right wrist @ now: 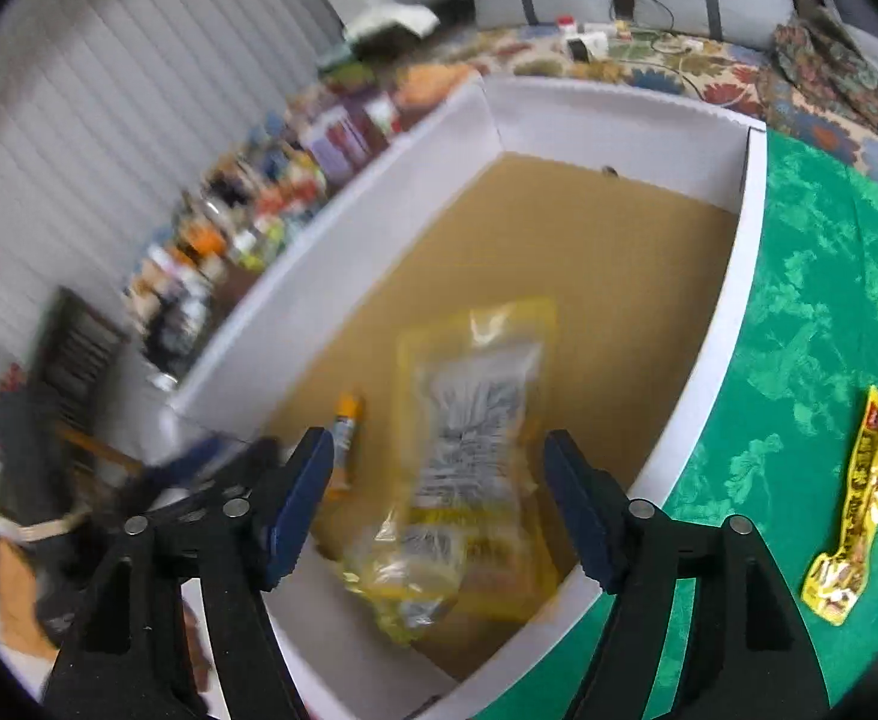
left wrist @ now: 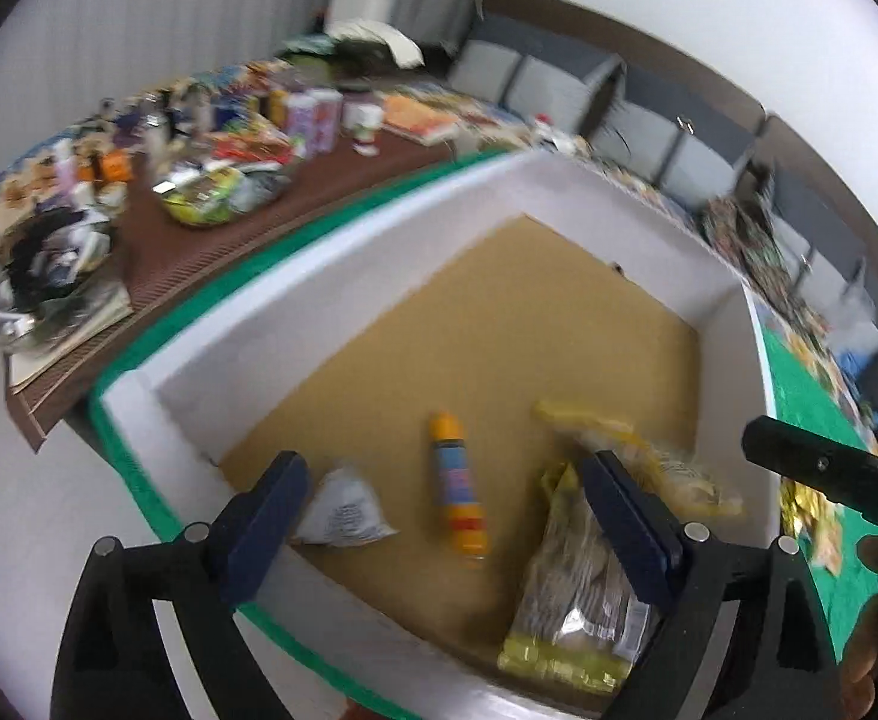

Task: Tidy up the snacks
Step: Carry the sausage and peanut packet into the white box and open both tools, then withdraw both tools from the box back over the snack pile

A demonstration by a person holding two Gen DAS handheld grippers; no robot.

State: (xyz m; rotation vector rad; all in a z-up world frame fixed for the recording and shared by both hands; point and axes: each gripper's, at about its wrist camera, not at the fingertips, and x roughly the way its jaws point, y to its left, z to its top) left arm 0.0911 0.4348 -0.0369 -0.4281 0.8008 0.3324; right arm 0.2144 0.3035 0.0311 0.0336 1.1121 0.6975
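Snacks in the box (left wrist: 343, 324) – both grippers above it.
Left gripper (left wrist: 445, 516) and right gripper (right wrist: 439, 504) jaws spread, empty; tube (left wrist: 460, 492), yellow packets (right wrist: 475, 432) inside.

Bright, even indoor light, soft shadows inside the white box (left wrist: 331, 324), heavy motion blur on the yellow packets (right wrist: 469, 450) and shelf clutter (right wrist: 247, 222), strong fisheye bending and dark vignette at the edges, fingers (left wrist: 631, 534) fairly sharp

My left gripper (left wrist: 448, 531) and right gripper (right wrist: 439, 501) look alike: black angular frames, dark blue finger pads (left wrist: 265, 525), round silver screw heads (left wrist: 695, 533) behind the pads.
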